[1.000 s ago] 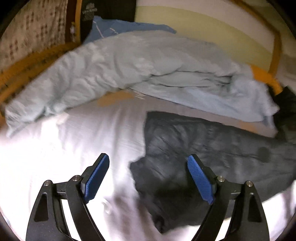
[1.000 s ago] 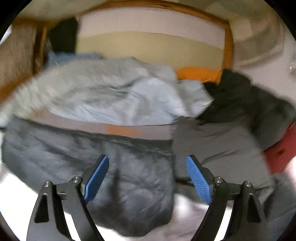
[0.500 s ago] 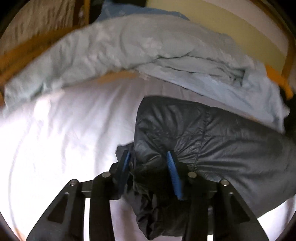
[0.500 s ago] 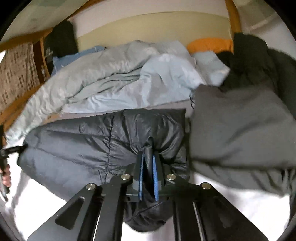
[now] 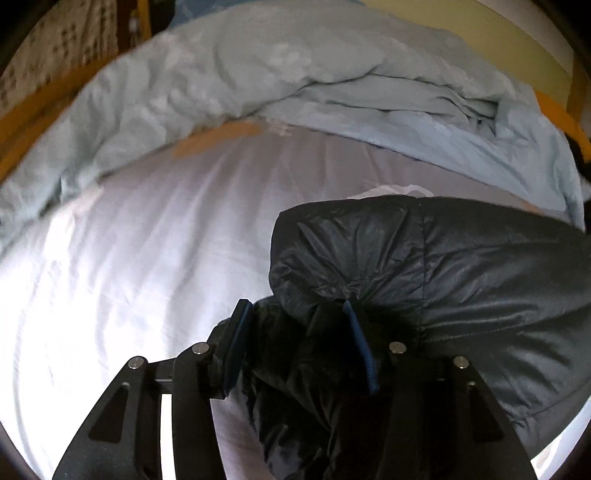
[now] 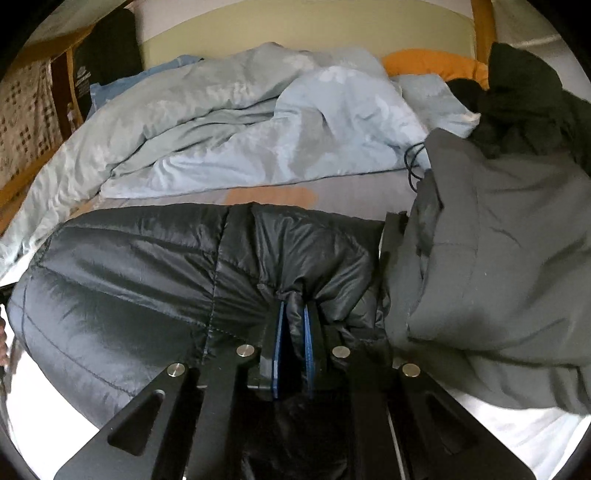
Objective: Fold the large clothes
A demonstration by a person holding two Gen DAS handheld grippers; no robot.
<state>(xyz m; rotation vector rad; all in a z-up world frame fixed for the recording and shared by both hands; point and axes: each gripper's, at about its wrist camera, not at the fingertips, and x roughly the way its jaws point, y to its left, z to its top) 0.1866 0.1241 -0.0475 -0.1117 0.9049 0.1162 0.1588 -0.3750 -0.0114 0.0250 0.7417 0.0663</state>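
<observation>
1. The black puffer jacket (image 5: 443, 280) lies across the near part of the bed, on the pale sheet (image 5: 129, 266), with its bulk stretched between your two grippers.

2. Your left gripper (image 5: 295, 332) has a thick wad of the jacket's left end between its jaws. They are parting at this moment, and the left pad looks as if it stands off the fabric, so I would not count that end as held.

3. Your right gripper (image 6: 293, 332) has its jaws pinched nearly together on a thin ridge of the shiny shell at the jacket's right end.

4. What could go wrong: if you lift or carry over now, the left end may drop out of the widening jaws and the fold will skew toward the right. The right pinch may hold only the slick outer layer, which could slide free under the padding's weight.

5. The grey garment (image 6: 498, 258) lies touching the jacket's right end; a sweep that way could drag it along.

6. Beyond the jacket, a rumpled light blue duvet (image 6: 240, 140) is heaped toward the headboard (image 6: 295, 33), with an orange pillow (image 6: 424, 62) at the right. The bed is soft, so creases will not press flat.
</observation>
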